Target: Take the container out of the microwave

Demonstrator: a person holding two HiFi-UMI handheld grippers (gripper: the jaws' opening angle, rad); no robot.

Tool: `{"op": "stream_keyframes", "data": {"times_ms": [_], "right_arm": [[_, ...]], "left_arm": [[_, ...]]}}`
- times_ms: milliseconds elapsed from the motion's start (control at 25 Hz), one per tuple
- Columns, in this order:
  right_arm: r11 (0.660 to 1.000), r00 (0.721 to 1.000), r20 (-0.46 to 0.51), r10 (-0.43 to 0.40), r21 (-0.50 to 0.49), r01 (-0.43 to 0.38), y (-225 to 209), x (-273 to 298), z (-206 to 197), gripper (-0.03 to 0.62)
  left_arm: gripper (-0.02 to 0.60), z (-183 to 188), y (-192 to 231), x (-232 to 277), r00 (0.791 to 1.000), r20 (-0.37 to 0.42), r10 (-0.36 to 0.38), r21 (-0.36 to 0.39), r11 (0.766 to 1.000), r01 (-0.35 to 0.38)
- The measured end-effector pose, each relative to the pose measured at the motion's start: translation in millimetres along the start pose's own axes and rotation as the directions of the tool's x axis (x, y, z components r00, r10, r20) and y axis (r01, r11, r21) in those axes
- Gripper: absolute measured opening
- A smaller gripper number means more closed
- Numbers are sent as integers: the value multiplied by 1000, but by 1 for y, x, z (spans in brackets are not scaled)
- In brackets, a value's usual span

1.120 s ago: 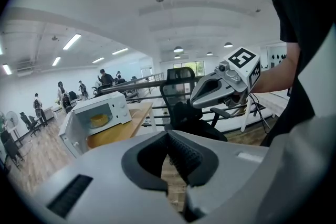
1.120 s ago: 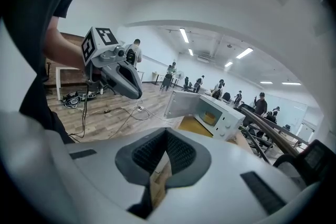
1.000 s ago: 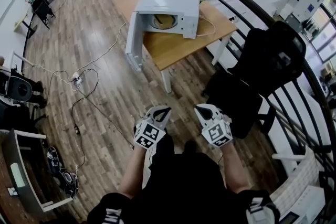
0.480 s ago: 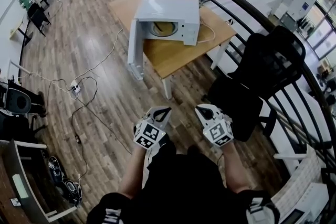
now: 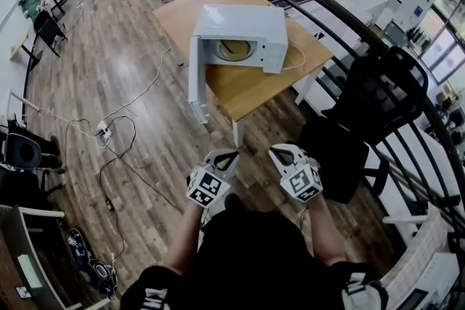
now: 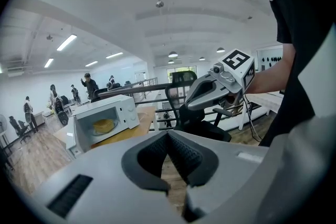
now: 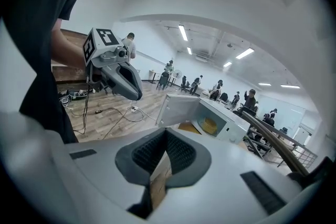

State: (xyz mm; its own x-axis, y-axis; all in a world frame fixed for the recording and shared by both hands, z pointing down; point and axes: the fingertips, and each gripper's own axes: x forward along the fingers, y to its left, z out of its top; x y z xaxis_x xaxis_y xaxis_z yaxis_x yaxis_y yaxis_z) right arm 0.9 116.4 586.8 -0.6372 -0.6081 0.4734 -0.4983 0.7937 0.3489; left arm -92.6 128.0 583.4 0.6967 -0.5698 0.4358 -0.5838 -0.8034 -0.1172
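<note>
Container [image 5: 233, 49] inside open microwave [image 5: 251, 24], well apart from jaws. Left gripper [image 5: 227, 155] and right gripper [image 5: 279, 151] both closed, empty.

The head view is taken from above, faced forward and steeply down over the person's torso [image 5: 254, 258]; the grey left gripper [image 5: 227, 154] and grey right gripper [image 5: 280, 151] are close under the lens, the white box-shaped microwave [image 5: 243, 29] on the light wooden table [image 5: 247, 87] well apart beyond them. Each gripper view is taken from just behind its own jaws, faced roughly level along them. The open microwave is shared by all three views, far off, and each gripper is caught close by at the side of the other's view.
</note>
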Motion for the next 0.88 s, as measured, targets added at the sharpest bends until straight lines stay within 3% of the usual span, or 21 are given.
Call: {"op": "stream_keyframes", "data": {"times_ms": [360, 640, 880], "right_arm": [[999, 999, 4, -40, 4, 40, -9, 54, 30, -2], [1000, 999, -39, 5, 28, -4, 18, 80, 22, -2], [999, 999, -43, 14, 35, -13, 12, 92, 23, -2]], "left_arm": [[2, -6, 51, -10, 999, 23, -44, 30, 999, 43], [2, -22, 63, -17, 998, 10, -68, 26, 997, 68], [2, -27, 70, -17, 998, 1, -67, 10, 998, 67]]}}
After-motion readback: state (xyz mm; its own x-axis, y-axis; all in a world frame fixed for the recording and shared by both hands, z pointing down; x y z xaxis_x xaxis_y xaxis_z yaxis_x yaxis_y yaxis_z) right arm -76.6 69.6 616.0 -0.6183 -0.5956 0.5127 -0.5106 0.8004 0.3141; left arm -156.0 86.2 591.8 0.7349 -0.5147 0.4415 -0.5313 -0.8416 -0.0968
